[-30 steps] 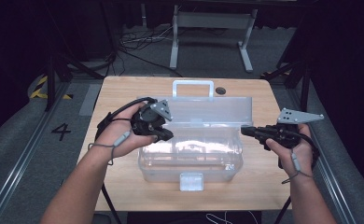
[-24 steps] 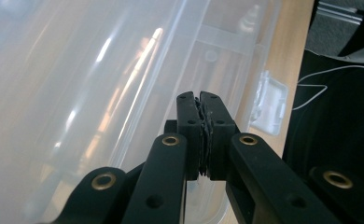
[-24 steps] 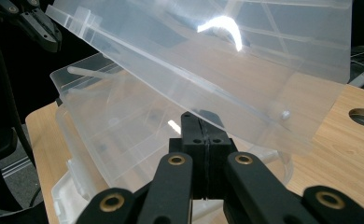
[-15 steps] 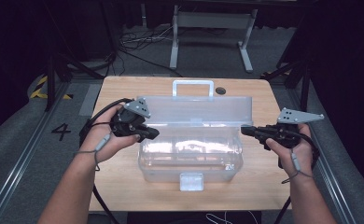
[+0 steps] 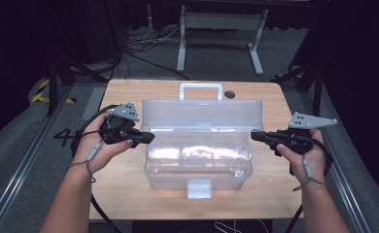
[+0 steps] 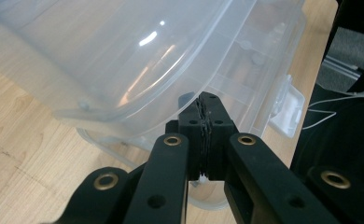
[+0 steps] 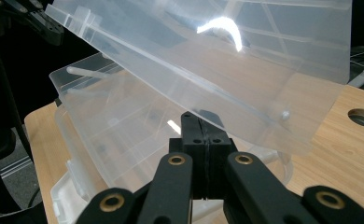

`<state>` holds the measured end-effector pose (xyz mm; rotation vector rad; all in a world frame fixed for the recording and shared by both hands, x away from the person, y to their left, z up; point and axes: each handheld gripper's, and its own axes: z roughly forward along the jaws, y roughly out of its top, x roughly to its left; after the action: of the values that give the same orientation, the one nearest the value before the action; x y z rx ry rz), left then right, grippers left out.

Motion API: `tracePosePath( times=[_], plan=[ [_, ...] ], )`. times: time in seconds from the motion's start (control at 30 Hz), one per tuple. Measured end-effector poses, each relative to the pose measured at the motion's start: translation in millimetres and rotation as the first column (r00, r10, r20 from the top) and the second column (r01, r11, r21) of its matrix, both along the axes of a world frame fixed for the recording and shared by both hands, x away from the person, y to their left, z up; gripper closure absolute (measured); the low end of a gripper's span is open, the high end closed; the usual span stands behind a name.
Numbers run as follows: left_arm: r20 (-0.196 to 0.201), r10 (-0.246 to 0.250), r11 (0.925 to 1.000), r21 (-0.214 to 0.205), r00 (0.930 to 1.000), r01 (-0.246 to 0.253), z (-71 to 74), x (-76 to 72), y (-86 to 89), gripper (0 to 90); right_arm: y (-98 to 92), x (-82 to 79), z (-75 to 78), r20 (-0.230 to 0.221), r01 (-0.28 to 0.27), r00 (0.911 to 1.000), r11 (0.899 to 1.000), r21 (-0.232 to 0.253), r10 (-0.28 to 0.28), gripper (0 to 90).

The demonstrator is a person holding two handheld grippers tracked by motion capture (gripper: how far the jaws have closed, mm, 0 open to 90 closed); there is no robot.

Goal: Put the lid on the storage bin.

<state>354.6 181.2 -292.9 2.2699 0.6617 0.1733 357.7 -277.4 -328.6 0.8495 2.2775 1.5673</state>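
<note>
Left hand-held gripper, a black two-jaw tool with a grey three-cornered plate on top, sat in the person's left hand at the left end of the clear plastic storage box. Its jaws were fully closed, pad against pad, with nothing clamped between them. In the left gripper view, the closed jaw tips lay just beside the box's end wall, below the edge of the raised lid; whether they touched the plastic could not be determined.

The right hand-held gripper, of the same construction, was held in the person's right hand at the opposite end of the box. Its jaws were likewise fully closed and held nothing. In the right gripper view, the tips pointed at the box's right end, close under the lower edge of the lid; contact could not be confirmed.

The box rested near the middle of the light wooden table, between the two tools. Its transparent hinged lid stood open, tilted up toward the far side, with a white carrying handle at the top edge. A white latch tab projected from the near wall of the box. A round hole was visible in the table surface just beyond the handle, to its right.
</note>
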Motion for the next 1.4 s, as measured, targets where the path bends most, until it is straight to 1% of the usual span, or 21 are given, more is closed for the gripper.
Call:
tracePosePath(
  times=[0.2,0.43,0.53,0.57,0.7,0.73,0.8,0.83,0.9,0.93,0.97,1.03,1.07,1.1,1.13,1.17,1.23,1.27,1.3,1.37,1.4],
  plan=[
    [0.0,0.029,0.9985,-0.047,0.9996,-0.029,-5.9,1.5,10.0,88.4,0.2,-0.3,0.0,0.0,0.0,1.0,1.0,-0.001,0.0,90.0],
    [0.008,0.074,0.9956,-0.058,0.9972,-0.073,-11.8,2.3,17.7,88.0,0.0,-0.5,-0.1,0.0,0.003,1.0,1.0,0.001,-0.003,90.0],
    [0.001,0.098,0.9927,-0.072,0.9952,-0.097,-14.5,2.8,22.1,87.7,0.0,-0.6,-0.1,0.001,0.003,1.0,1.0,-0.002,-0.003,90.0],
    [0.007,0.108,0.9912,-0.079,0.9941,-0.107,-15.6,3.1,23.3,87.7,0.0,-0.6,-0.2,0.002,0.003,1.0,1.0,-0.001,-0.003,90.0],
    [0.003,0.135,0.9863,-0.097,0.9909,-0.134,-19.8,3.8,27.1,86.8,0.1,-0.7,-0.2,0.003,0.003,1.0,1.0,-0.003,-0.003,90.0],
    [-0.011,0.147,0.9828,-0.112,0.9891,-0.147,-21.7,3.3,28.4,86.8,0.1,-0.8,-0.2,0.003,0.003,1.0,1.0,-0.004,-0.003,90.0],
    [-0.012,0.158,0.9799,-0.122,0.9874,-0.158,-24.3,4.7,31.2,86.7,0.1,-1.2,-0.2,0.002,0.003,1.0,1.0,-0.007,-0.003,90.0],
    [-0.014,0.179,0.9768,-0.117,0.9838,-0.179,-25.1,5.2,32.4,86.6,0.1,-1.4,-0.3,0.002,0.004,1.0,1.0,-0.008,-0.004,90.0],
    [0.002,0.214,0.9718,-0.1,0.9767,-0.213,-25.7,6.6,37.3,86.6,0.2,-1.5,-0.2,0.002,0.004,1.0,1.0,-0.008,-0.004,90.0],
    [-0.01,0.232,0.9664,-0.11,0.9725,-0.232,-26.8,6.4,39.1,86.6,0.1,-1.5,-0.3,0.003,0.004,1.0,1.0,-0.008,-0.004,90.0],
    [-0.014,0.244,0.9627,-0.116,0.9696,-0.244,-28.6,7.1,41.6,86.6,0.1,-1.4,-0.3,0.002,0.004,1.0,1.0,-0.008,-0.004,90.0],
    [-0.011,0.277,0.9545,-0.111,0.9607,-0.277,-31.7,8.9,44.7,86.2,0.1,-1.5,-0.3,0.002,0.004,1.0,1.0,-0.008,-0.004,90.0],
    [-0.01,0.289,0.9516,-0.107,0.9573,-0.288,-33.2,9.9,46.0,86.2,0.3,-1.6,-0.3,0.002,0.004,1.0,1.0,-0.009,-0.004,90.0],
    [-0.016,0.302,0.947,-0.111,0.9533,-0.301,-34.8,10.8,47.1,86.1,0.3,-1.7,-0.3,0.0,0.005,1.0,1.0,-0.008,-0.005,90.0],
    [-0.022,0.313,0.9421,-0.12,0.9495,-0.313,-36.0,11.3,47.9,86.0,0.2,-1.9,-0.4,-0.004,0.005,1.0,1.0,-0.007,-0.005,90.0],
    [-0.011,0.315,0.9421,-0.116,0.9489,-0.315,-36.9,12.8,49.4,86.0,0.1,-2.0,-0.5,-0.006,0.005,1.0,1.0,-0.005,-0.005,90.0],
    [-0.027,0.334,0.9344,-0.122,0.9423,-0.334,-39.5,14.7,51.4,85.3,0.0,-2.0,-0.6,-0.008,0.005,1.0,1.0,-0.006,-0.005,90.0],
    [-0.028,0.342,0.9313,-0.124,0.9394,-0.342,-40.9,16.1,52.8,83.9,-0.1,-2.1,-0.5,-0.013,0.003,0.9999,1.0,-0.008,-0.004,90.0],
    [-0.028,0.342,0.9313,-0.124,0.9394,-0.342,-40.9,16.1,52.8,83.3,-0.1,-2.1,-0.5,-0.013,0.003,0.9999,1.0,-0.008,-0.004,90.0],
    [-0.033,0.366,0.922,-0.121,0.9298,-0.368,-44.9,20.3,56.1,83.3,-0.1,-2.6,-0.2,-0.014,0.005,0.9999,1.0,-0.013,-0.005,90.0],
    [-0.038,0.374,0.9188,-0.12,0.9265,-0.376,-46.4,22.2,58.0,82.9,0.1,-3.0,-0.3,-0.014,0.006,0.9999,1.0,-0.014,-0.006,90.0]
  ],
)
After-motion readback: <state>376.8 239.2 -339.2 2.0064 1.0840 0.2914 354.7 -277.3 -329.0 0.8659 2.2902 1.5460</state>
